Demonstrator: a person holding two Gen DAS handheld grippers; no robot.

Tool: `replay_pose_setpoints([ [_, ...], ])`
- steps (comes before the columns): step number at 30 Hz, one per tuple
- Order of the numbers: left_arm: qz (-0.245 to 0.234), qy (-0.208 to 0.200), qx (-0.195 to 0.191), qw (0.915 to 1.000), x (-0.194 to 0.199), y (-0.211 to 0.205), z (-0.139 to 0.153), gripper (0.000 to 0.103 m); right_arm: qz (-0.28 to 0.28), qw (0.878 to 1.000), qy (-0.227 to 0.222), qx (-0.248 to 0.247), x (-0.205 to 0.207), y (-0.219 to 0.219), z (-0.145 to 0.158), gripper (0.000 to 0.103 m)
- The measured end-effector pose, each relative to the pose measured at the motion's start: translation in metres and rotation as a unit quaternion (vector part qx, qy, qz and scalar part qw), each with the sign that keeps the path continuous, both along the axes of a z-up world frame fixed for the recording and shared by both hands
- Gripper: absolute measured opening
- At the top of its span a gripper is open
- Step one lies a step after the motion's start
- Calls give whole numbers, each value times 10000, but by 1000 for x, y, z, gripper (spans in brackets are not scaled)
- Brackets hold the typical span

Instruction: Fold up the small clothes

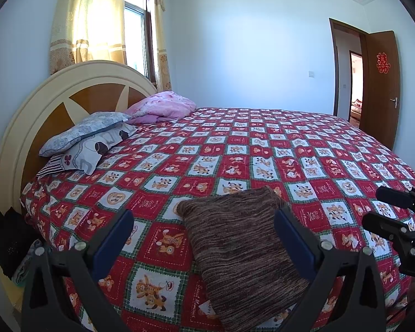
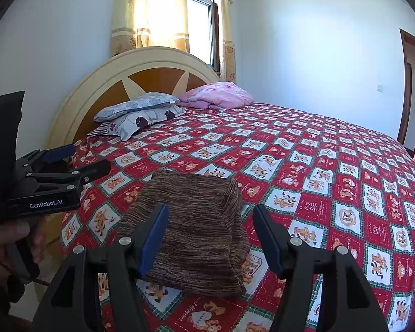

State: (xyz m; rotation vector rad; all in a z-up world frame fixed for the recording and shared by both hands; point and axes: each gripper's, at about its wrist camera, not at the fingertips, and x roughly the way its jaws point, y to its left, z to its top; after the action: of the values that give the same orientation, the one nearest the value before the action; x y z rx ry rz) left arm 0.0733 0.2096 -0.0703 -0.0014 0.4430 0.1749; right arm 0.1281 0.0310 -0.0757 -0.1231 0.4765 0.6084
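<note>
Nearest the lens, black two-finger left gripper (image 1: 204, 235) and right gripper (image 2: 210, 235), blue pads spread wide, empty. Just beyond, brown striped knit garment (image 2: 196, 227), already folded into a compact rectangle on the red-and-white cartoon-print quilt (image 2: 332, 171). Folding seemingly complete.

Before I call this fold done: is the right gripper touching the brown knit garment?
Cannot tell. In the right wrist view the right gripper stands open astride the brown knit garment, its left finger overlapping it, no gap or contact plain.

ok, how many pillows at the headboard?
2 clearly: a blue-grey patterned pillow stacked on a grey-and-brown printed one. A striped edge beneath may be a third. The pink bundle beside them looks like a blanket.
</note>
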Motion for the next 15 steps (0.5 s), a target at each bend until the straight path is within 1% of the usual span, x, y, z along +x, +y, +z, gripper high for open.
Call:
replay_pose_setpoints([
  [10, 14, 69, -18, 10000, 2, 1, -2, 103, 3, 10000, -81, 57, -4, 1, 2, 65],
  [13, -65, 127, -42, 9999, 3, 2, -2, 103, 8, 9999, -131, 94, -7, 0, 5, 65],
  [15, 10, 81, 3, 10000, 2, 1, -2, 103, 8, 9998, -168, 120, -8, 0, 6, 65],
])
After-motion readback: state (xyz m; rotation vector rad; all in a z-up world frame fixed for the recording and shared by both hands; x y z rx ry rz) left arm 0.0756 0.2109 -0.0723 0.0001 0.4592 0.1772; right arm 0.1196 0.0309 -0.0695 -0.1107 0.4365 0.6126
